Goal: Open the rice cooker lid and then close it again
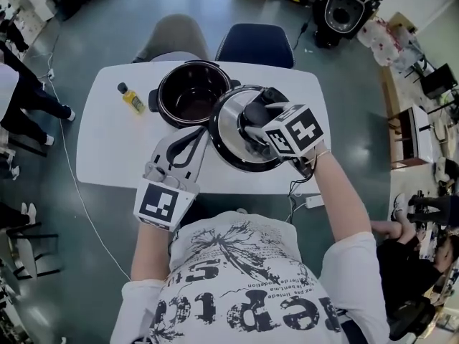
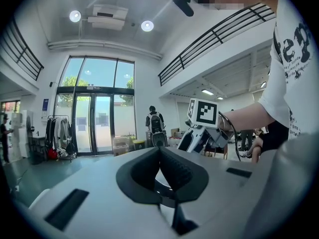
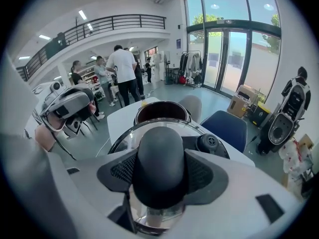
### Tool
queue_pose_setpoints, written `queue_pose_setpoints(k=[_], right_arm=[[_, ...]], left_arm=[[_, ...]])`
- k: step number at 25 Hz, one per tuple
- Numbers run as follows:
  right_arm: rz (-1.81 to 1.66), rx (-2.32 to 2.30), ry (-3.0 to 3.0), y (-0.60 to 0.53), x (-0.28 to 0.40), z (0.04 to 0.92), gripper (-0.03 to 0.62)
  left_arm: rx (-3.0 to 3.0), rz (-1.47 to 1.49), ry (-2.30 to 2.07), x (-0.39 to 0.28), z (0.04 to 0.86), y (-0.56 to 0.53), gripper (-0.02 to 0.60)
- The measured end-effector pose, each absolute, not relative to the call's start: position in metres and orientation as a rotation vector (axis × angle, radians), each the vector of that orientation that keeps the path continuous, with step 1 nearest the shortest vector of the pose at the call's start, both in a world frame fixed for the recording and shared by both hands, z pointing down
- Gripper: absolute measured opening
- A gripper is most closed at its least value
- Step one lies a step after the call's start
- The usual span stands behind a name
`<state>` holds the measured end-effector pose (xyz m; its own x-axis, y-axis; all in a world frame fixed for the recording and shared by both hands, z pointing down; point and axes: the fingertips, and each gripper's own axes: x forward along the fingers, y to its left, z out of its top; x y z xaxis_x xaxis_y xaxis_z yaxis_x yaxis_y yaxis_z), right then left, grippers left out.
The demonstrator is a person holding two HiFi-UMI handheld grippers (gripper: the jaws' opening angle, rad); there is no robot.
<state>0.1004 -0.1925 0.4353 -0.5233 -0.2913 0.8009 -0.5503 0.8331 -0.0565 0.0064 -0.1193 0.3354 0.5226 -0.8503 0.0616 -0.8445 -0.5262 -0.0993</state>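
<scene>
Two grippers out over a white table (image 1: 107, 156). Nearest the body, low on the left of the head view: left gripper (image 2: 159, 156), pads pressed flat together, nothing between them, pointing level toward the cooker, tips just beside the lid's near-left edge. A little farther out and to the right: right gripper (image 3: 159, 171), angled downward, jaws about half spread and clamped on the black knob (image 3: 159, 148) of the silver lid (image 1: 229, 145), one pad on each side of the knob. Lid off the pot mouth, tilted, hanging under the right gripper at the pot's near-right side, its far-left edge overlapping the pot rim in the head view; contact there impossible to judge. Farther back: black pot (image 1: 192, 93), open, dark inside, standing on the table's far half. Left of the pot, well apart from both grippers: small yellow bottle (image 1: 131, 99). Past the table's far edge: grey chair (image 1: 176, 36) and blue chair (image 1: 255, 45), side by side.
</scene>
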Motion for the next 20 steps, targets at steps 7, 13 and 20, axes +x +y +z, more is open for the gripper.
queue_pose_setpoints(k=[7,13,20], right_arm=[[0.385,0.602,-2.181,-0.226,0.046,0.427,0.291],[0.382,0.604,-2.189,-0.254,-0.004,0.424,0.291],[0.396,0.593,-2.188,-0.286,-0.065,0.434,0.291]], left_arm=[[-2.674,-0.18,1.505,-0.044,0.333,-0.149,0.014],[-2.655,-0.154,1.51,-0.095,0.327,-0.174,0.014],[-2.667,-0.227,1.521,-0.156,0.337,-0.203,0.014]])
